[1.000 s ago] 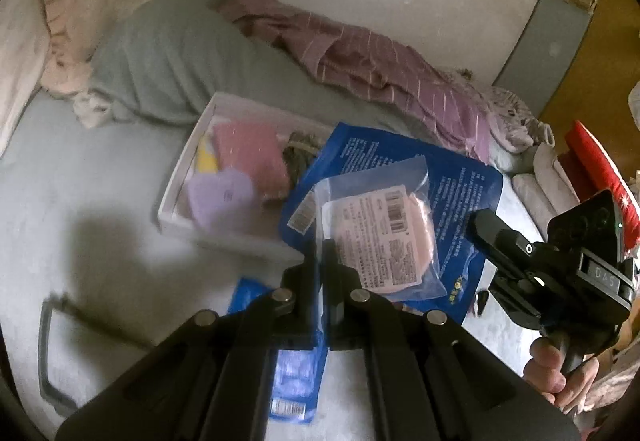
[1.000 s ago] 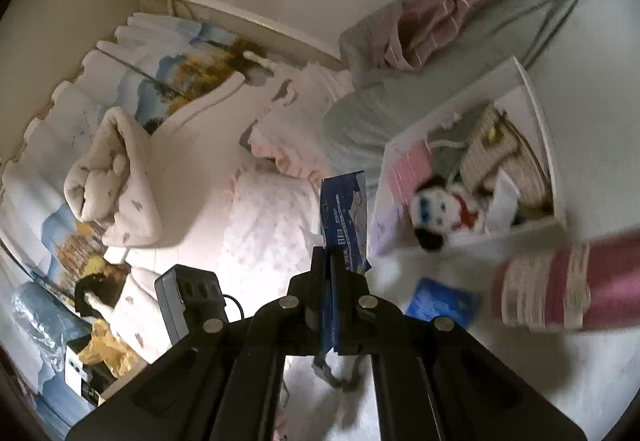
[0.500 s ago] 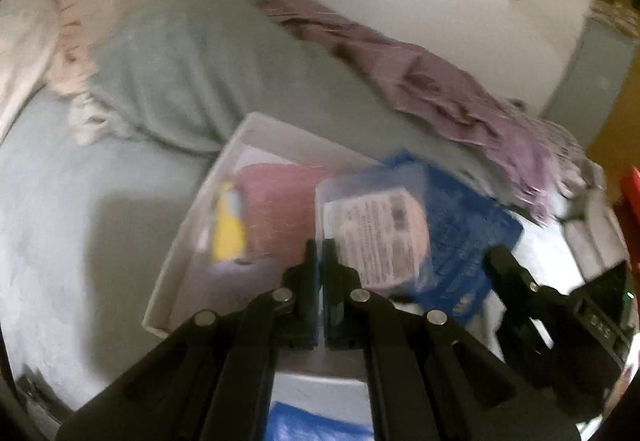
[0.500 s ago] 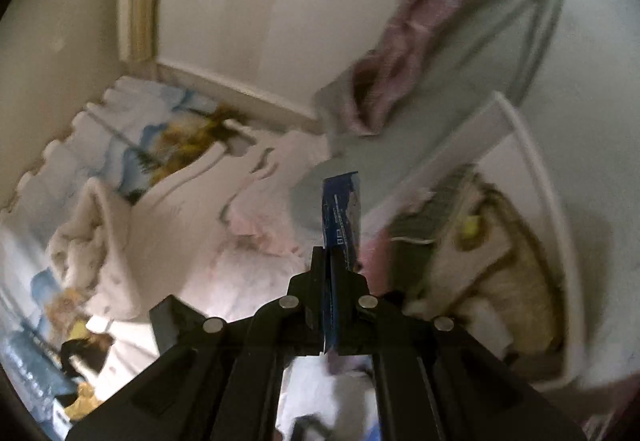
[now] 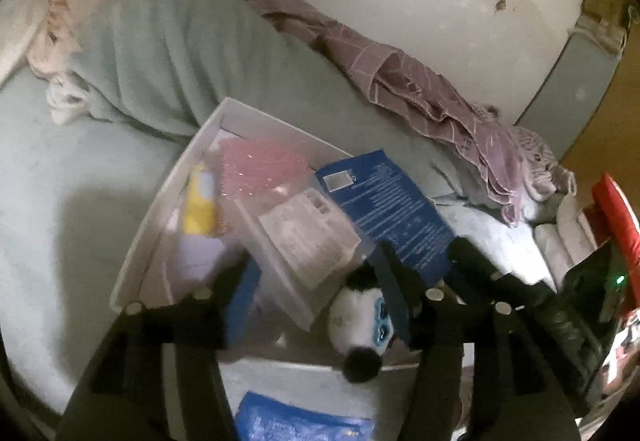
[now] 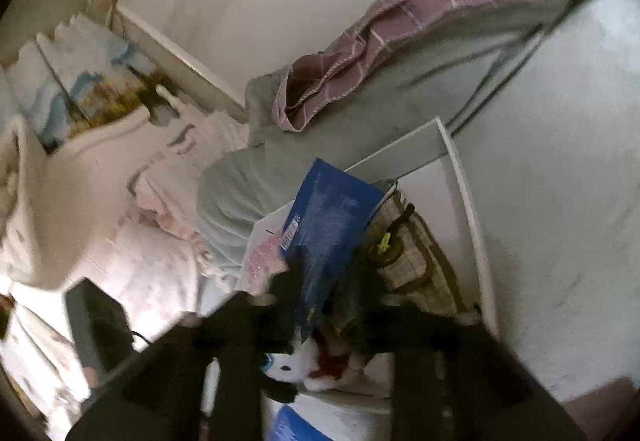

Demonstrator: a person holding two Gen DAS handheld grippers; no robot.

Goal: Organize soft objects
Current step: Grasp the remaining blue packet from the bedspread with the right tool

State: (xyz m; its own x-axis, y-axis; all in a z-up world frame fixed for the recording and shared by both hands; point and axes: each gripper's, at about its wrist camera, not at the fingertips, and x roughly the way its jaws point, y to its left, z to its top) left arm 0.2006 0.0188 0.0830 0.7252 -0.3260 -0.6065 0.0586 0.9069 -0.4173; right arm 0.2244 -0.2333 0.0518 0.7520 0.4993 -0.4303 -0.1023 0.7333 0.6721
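Left wrist view: the left gripper (image 5: 312, 281) is opening, its jaws wide over the white box (image 5: 160, 209). The clear packet (image 5: 304, 237) lies loose between them, toward twelve o'clock, and may slide off the plush toy (image 5: 360, 317).

Right wrist view: the right gripper (image 6: 324, 281) is opening too. The blue packet (image 6: 332, 225) leans loose between its jaws at twelve o'clock, over the box, and could tip outside.

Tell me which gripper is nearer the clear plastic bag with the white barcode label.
Left. The left gripper, jaws opening, straddles the clear plastic bag in the white box. The right gripper is off beside it, at the blue packet.
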